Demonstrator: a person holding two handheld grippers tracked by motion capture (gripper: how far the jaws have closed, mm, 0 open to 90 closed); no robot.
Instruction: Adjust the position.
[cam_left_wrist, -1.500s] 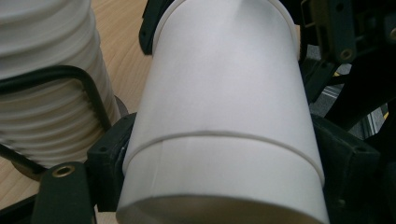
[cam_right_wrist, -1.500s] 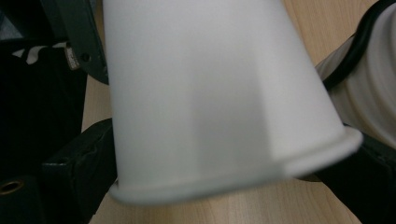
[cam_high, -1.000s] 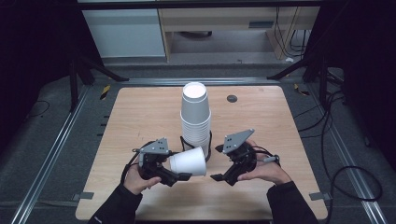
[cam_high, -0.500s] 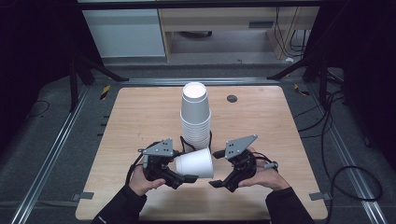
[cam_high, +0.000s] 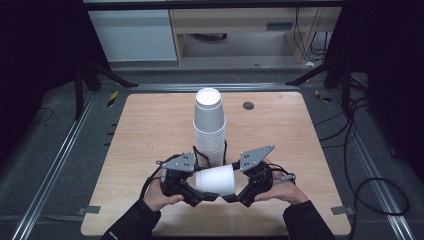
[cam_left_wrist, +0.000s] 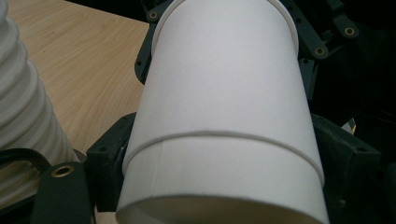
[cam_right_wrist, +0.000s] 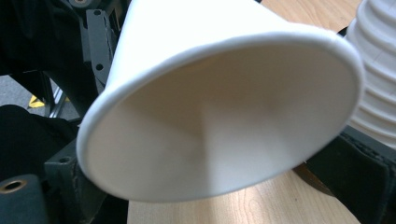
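A single white paper cup (cam_high: 216, 180) lies on its side just above the table's near edge, base to the left and mouth to the right. My left gripper (cam_high: 204, 186) is shut on it near the base; in the left gripper view both black jaws press the cup's (cam_left_wrist: 219, 116) sides. My right gripper (cam_high: 234, 187) faces the open mouth (cam_right_wrist: 219, 126). Its jaws have just been closing with the rim between them, and both touch the rim. A tall stack of white cups (cam_high: 209, 125) stands upright right behind the grippers.
The wooden table (cam_high: 145, 130) has a small black round spot (cam_high: 248, 105) at the back. The stack's ribbed side shows close by in both gripper views (cam_left_wrist: 23, 107) (cam_right_wrist: 378, 70). Metal rails and cables lie on the floor around the table; cabinets stand beyond it.
My left gripper carried the cup to the right, until its mouth sat in the right gripper's jaws. The right hand stayed about where it was.
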